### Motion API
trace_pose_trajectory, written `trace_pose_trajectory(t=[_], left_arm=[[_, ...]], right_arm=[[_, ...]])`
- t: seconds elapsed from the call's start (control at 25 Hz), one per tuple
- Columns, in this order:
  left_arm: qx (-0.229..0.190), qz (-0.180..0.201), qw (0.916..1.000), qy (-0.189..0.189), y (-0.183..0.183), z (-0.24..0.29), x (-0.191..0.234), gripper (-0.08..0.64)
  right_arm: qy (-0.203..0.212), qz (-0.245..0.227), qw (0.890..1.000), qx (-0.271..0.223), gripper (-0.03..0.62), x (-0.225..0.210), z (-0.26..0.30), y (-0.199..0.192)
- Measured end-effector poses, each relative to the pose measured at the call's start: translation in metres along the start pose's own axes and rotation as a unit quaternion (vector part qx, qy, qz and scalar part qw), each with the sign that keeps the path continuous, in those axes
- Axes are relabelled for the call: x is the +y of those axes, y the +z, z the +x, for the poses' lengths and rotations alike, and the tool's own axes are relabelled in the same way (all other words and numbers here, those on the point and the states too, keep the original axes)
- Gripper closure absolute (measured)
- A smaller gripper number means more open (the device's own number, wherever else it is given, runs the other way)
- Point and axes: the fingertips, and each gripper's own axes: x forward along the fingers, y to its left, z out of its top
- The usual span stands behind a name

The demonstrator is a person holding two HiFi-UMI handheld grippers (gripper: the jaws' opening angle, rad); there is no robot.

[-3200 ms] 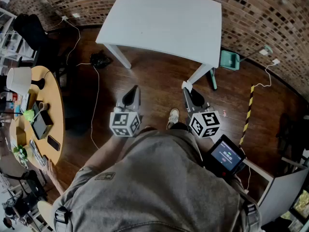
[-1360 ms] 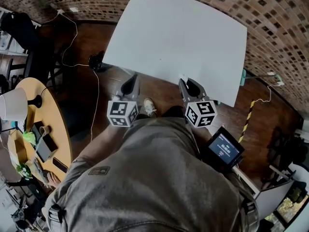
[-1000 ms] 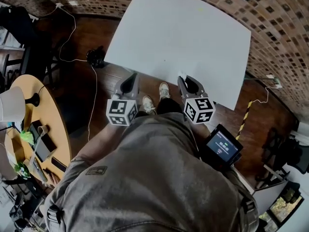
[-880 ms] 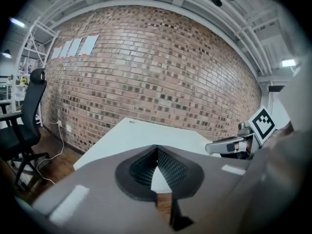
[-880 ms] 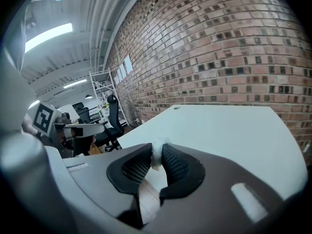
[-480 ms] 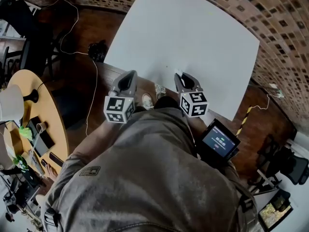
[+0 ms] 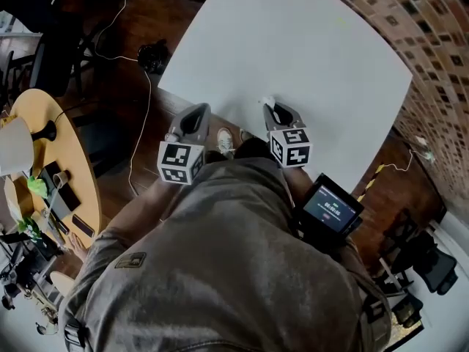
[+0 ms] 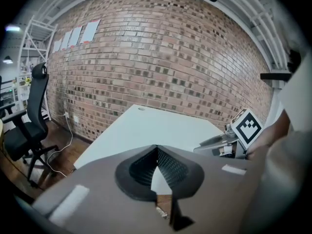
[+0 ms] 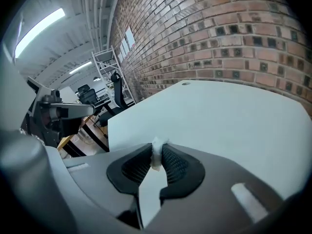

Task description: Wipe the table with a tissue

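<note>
At frame centre, the grey right gripper (image 7: 270, 108) is pinching a crumpled white tissue (image 9: 157, 151) at the smooth white table's (image 7: 315, 50) near edge. The grey left gripper (image 7: 192, 120) is pointing forward, its 2 ribbed jaws closed together on nothing.

Dim head view, only the white table (image 7: 315, 57) bright. Fisheye bending, black corners. A ceiling strip light (image 9: 41, 26) glares at ten o'clock, right gripper view.

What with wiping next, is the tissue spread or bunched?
Bunched: the tissue is a small white wad pinched in the jaws of the right gripper.
</note>
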Motion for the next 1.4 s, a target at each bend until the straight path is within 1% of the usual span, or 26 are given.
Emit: trace_pose_trajectory(t=[0.12, 0.28, 0.44, 0.56, 0.84, 1.12, 1.24, 1.32, 1.4], left_arm=[[0.012, -0.007, 0.9999, 0.004, -0.006, 0.005, 0.005, 0.558], [0.016, -0.011, 0.9998, 0.010, -0.004, 0.013, 0.012, 0.558], [0.019, -0.011, 0.9997, 0.013, -0.003, 0.013, 0.013, 0.558], [0.016, -0.006, 0.9998, 0.014, -0.003, 0.015, 0.017, 0.558], [0.016, -0.023, 0.9993, 0.024, -0.007, 0.009, 0.020, 0.558], [0.007, -0.023, 0.9993, 0.030, -0.003, 0.006, 0.025, 0.558], [0.008, -0.016, 0.9995, 0.028, -0.004, 0.006, 0.025, 0.558], [0.004, -0.012, 0.9996, 0.026, -0.002, 0.005, 0.024, 0.558], [0.001, -0.013, 0.9996, 0.026, 0.001, 0.005, 0.022, 0.558]], right_arm=[[-0.002, 0.001, 1.000, 0.018, 0.518, -0.006, 0.008, -0.006], [-0.005, 0.003, 0.999, 0.044, 0.518, -0.016, 0.021, -0.014], [0.000, 0.000, 0.998, 0.065, 0.518, -0.016, 0.026, -0.020], [0.005, -0.007, 0.997, 0.071, 0.518, -0.013, 0.031, -0.020], [0.024, -0.020, 0.996, 0.083, 0.518, 0.000, 0.034, -0.019], [0.042, -0.033, 0.994, 0.095, 0.518, 0.016, 0.036, -0.024], [0.046, -0.036, 0.993, 0.100, 0.518, 0.022, 0.034, -0.028], [0.043, -0.033, 0.994, 0.095, 0.518, 0.021, 0.032, -0.027], [0.034, -0.028, 0.996, 0.079, 0.518, 0.015, 0.028, -0.017]])
